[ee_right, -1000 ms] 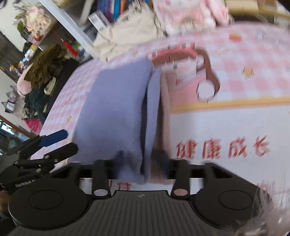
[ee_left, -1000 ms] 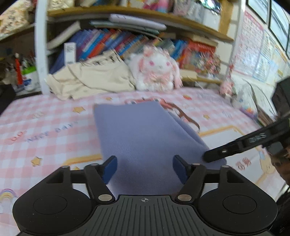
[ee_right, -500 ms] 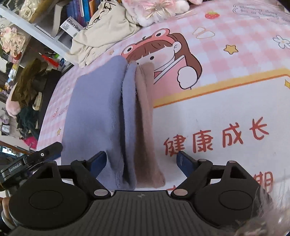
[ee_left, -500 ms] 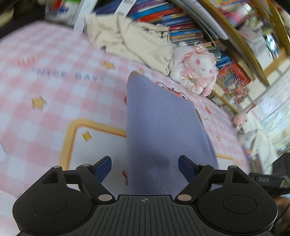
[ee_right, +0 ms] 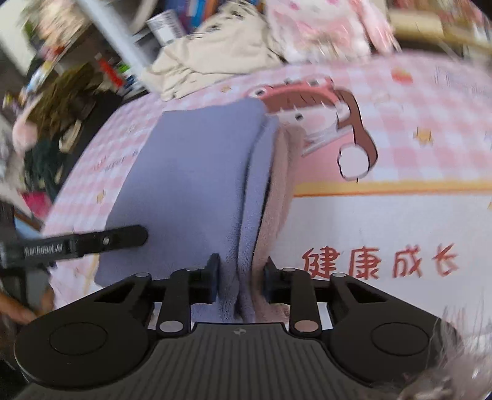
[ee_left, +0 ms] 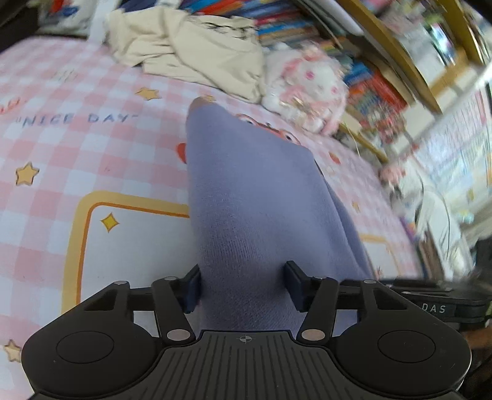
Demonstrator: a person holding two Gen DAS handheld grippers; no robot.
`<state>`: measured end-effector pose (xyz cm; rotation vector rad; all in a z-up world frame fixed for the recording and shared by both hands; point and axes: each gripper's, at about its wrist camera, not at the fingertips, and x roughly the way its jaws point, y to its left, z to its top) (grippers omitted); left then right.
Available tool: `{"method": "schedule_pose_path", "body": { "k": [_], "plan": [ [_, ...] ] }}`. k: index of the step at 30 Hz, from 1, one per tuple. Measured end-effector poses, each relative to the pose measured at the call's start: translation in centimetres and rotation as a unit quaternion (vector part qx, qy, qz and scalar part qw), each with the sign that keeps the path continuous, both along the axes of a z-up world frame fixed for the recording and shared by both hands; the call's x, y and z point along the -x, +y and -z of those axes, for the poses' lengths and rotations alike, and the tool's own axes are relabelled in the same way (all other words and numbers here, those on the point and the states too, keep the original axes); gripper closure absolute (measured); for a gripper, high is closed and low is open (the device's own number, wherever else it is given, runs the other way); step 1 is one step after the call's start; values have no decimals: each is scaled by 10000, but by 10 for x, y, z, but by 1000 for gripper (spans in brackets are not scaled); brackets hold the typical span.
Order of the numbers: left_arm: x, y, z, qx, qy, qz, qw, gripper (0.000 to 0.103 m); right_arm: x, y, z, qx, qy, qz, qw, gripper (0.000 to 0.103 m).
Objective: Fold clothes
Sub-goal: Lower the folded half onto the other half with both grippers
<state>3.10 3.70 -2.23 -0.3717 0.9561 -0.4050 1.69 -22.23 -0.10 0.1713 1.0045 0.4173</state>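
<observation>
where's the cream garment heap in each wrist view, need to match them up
Left wrist: cream garment heap at top, left of centre, beyond the purple garment.
Right wrist: the heap at top, left of centre, above the same purple garment.
Shared landmark: the pink plush toy just right of the heap.

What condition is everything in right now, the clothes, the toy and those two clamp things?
purple garment: folded into a long strip, flat on the mat.
left gripper: just been closing, pads against the strip's near end.
right gripper: just been closing, pinching the layered edge.
cream garment: crumpled, unfolded.
plush rabbit: against the bookshelf.
</observation>
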Motion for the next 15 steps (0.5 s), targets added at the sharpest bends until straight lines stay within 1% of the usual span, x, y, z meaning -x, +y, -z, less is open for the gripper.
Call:
{"method": "schedule_pose_path", "body": {
  "k": [2, 4, 6, 7, 8, 9, 11, 13, 15],
  "plan": [
    [8, -4, -4, -112, 51, 206, 9997, 49, 10, -1, -1, 103, 38, -111, 9999, 79],
    [14, -4, -3, -75, 167, 345, 9992, 49, 16, -9, 2, -26, 233, -57, 9997, 78],
    [19, -1, 1, 15, 345, 409, 9986, 47, 17, -19, 7, -279, 485, 102, 9984, 74],
    [18, 1, 2, 43, 382, 407, 9984, 45, 17, -24, 9, -413, 582, 208, 9972, 69],
    [18, 2, 3, 72, 419, 406, 9983, 43, 17, -28, 11, -534, 673, 310, 9958, 62],
    [17, 3, 4, 98, 456, 403, 9981, 37, 17, -31, 14, -642, 755, 410, 9942, 59],
    [14, 5, 6, 25, 461, 327, 9984, 27, 16, -37, 20, -856, 919, 608, 9902, 53],
    [11, 5, 10, 74, 466, 335, 9983, 26, 15, -41, 25, -1083, 1004, 757, 9861, 48],
    [9, 7, 13, 276, 452, 279, 9982, 27, 14, -43, 28, -1288, 1044, 866, 9824, 48]
  ]
}}
